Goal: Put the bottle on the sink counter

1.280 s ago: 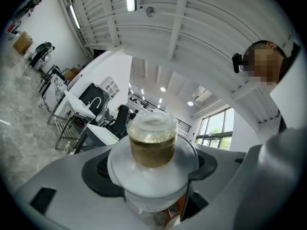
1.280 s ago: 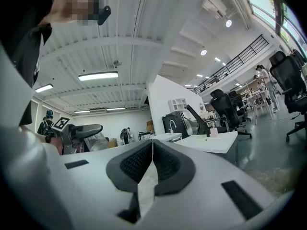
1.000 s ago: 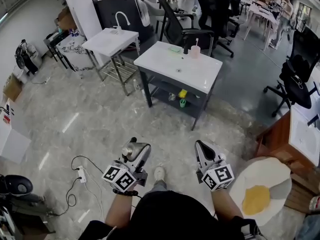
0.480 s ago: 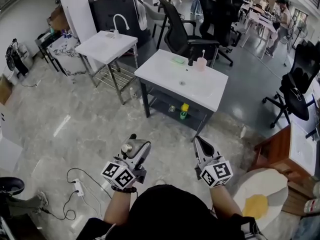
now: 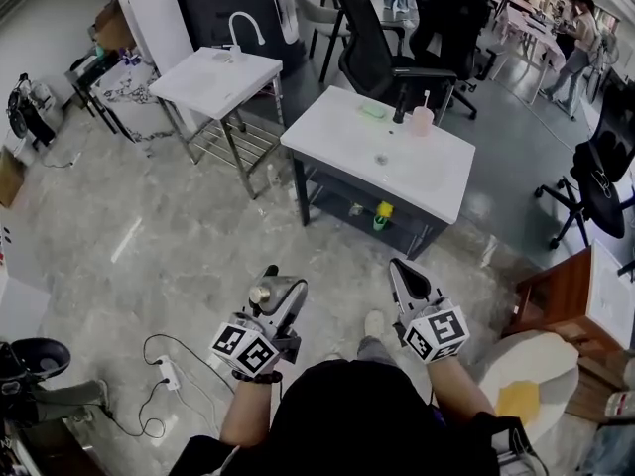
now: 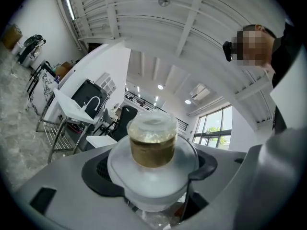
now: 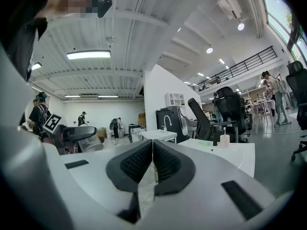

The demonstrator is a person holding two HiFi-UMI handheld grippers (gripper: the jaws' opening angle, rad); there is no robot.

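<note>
A clear bottle (image 6: 152, 143) with a gold neck and a see-through cap sits upright between the jaws of my left gripper (image 6: 153, 186), which is shut on its body. In the head view that bottle (image 5: 261, 294) and left gripper (image 5: 272, 296) hang at waist height over the marble floor. My right gripper (image 5: 402, 274) is beside it, shut with nothing between its pads (image 7: 136, 164). The white sink counter (image 5: 347, 147) stands ahead across the floor, with a black tap (image 5: 399, 112), a pink bottle (image 5: 423, 119) and a green soap (image 5: 373, 110) along its back edge.
A second white sink stand (image 5: 198, 82) with a white tap is to the left of the counter. Black office chairs (image 5: 369, 53) stand behind. A power strip and cables (image 5: 164, 370) lie on the floor at left. A wooden desk (image 5: 566, 286) and an egg-shaped mat (image 5: 541, 375) are at right.
The sink counter has shifted slightly right and nearer in the head view as the person walks. Both grippers keep their pose, the bottle still in the left one.
</note>
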